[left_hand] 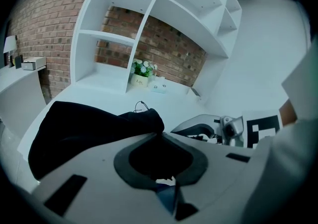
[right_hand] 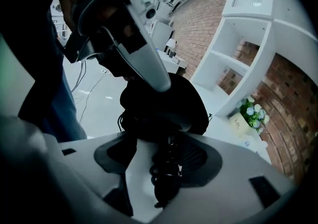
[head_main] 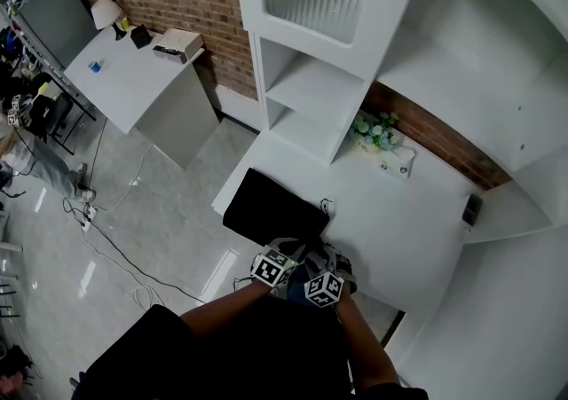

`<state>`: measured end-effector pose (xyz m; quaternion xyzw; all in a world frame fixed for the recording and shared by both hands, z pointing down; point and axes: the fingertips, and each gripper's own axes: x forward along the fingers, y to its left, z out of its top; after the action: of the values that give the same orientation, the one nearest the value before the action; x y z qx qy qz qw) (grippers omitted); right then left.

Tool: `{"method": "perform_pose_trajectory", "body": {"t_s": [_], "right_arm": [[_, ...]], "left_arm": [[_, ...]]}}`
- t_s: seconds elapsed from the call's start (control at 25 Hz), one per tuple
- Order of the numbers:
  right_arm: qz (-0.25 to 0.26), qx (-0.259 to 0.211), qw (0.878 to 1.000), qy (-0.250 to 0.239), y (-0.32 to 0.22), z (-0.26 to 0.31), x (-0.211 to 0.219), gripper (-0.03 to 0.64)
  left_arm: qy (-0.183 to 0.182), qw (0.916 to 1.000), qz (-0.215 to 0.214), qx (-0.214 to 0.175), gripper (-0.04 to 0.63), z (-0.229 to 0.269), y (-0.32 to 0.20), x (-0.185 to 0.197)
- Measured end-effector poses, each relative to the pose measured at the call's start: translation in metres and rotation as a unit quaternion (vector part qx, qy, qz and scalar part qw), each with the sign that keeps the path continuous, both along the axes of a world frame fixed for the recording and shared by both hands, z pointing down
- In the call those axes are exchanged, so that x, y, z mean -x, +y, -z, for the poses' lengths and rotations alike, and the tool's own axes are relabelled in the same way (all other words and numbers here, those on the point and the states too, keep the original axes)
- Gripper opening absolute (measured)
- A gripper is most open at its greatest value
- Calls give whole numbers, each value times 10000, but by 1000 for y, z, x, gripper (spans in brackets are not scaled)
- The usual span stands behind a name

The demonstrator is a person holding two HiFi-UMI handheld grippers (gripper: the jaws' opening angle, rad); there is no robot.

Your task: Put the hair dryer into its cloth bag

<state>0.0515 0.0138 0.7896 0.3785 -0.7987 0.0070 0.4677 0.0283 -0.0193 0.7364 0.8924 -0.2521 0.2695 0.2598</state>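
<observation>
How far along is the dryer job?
Done: left gripper pinches the bag by its edge. In hand: right gripper grips a coiled cord, likely the dryer's, at the bag. To do: getting the dryer fully inside; its body I can't see.

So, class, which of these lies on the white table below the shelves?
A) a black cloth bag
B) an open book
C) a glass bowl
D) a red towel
A: a black cloth bag lies spread on the white table, near its front edge.
</observation>
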Motion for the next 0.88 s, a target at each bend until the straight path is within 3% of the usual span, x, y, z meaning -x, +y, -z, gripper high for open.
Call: {"method": "perform_pose_trajectory", "body": {"t_s": [0.44,0.72,0.88], "right_arm": [[-860,414,9952,-237,-7,1,-29,270],[-1363,719,9869,-470,-14,2,-29,268],[-1107,788,9905,-219,-18,-3,-30,268]], "left_arm": [[-97,9997,-234,-44,35,5,5,0],[115,9999,-119,34,35,-8,16,6],[147,9999,11,54,35,-5,14,6]]}}
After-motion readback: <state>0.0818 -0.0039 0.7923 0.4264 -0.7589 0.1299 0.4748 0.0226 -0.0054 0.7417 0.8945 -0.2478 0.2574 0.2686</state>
